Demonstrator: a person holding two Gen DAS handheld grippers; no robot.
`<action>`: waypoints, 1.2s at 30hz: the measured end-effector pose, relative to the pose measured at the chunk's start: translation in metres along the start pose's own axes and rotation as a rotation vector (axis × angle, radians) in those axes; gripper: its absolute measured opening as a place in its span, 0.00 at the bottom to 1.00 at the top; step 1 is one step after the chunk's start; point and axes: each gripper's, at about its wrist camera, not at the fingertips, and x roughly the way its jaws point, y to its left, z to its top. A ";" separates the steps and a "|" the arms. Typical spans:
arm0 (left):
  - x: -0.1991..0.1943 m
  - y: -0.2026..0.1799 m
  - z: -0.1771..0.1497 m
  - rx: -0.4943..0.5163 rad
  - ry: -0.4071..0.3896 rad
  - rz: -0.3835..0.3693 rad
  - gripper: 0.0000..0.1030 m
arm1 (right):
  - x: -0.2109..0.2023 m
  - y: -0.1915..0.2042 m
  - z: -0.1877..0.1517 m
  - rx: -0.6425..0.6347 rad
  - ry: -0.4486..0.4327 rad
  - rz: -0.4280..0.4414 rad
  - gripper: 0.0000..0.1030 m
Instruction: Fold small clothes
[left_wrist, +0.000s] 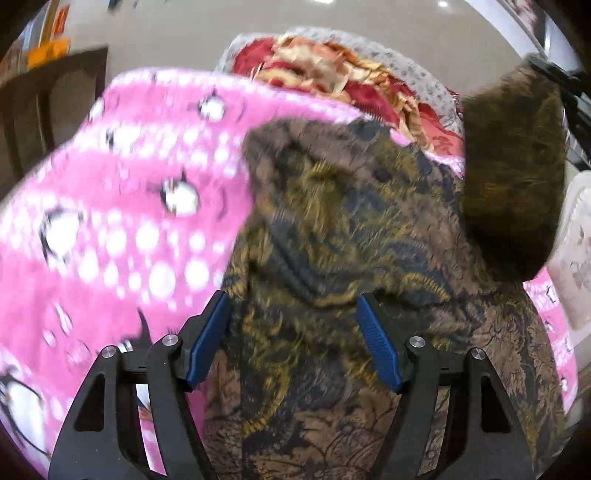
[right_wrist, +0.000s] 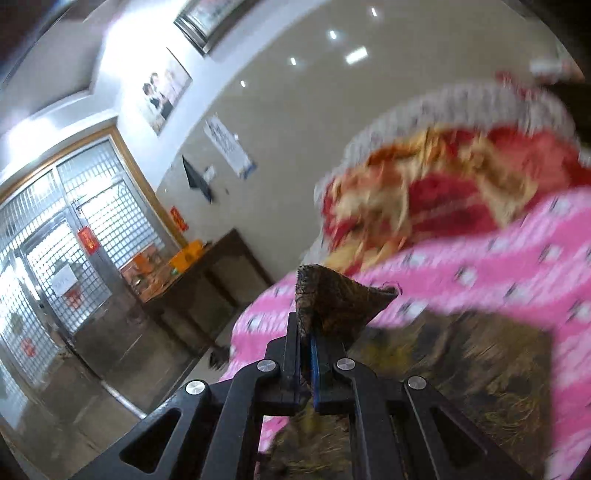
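Brown patterned garment, printed in gold and dark blue, lies spread over a pink dotted blanket on a bed, one end lifted off the surface. Right gripper is clamped shut on a corner of the cloth, which peaks up from its jaws in the right wrist view; in the left wrist view that raised flap hangs at upper right, above and beyond the flat part. Left gripper hovers with its jaws standing apart, the fabric directly beneath and ahead of them, pressing on nothing. The garment's length appears to run away from the left gripper toward a red-and-gold quilt beyond. Judging by this, the fold turns on carrying the held corner across the flat part, with the left gripper nearer the resting cloth. Motion blur hides finer detail.
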 end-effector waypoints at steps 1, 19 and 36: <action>0.000 0.004 0.000 -0.021 -0.002 -0.016 0.69 | 0.015 0.005 -0.008 -0.004 0.022 0.005 0.04; -0.006 0.015 -0.003 -0.077 0.012 -0.093 0.69 | 0.086 -0.012 -0.147 -0.138 0.425 -0.055 0.64; 0.003 0.013 0.005 -0.175 0.121 -0.323 0.69 | 0.015 -0.077 -0.191 -0.210 0.375 -0.275 0.68</action>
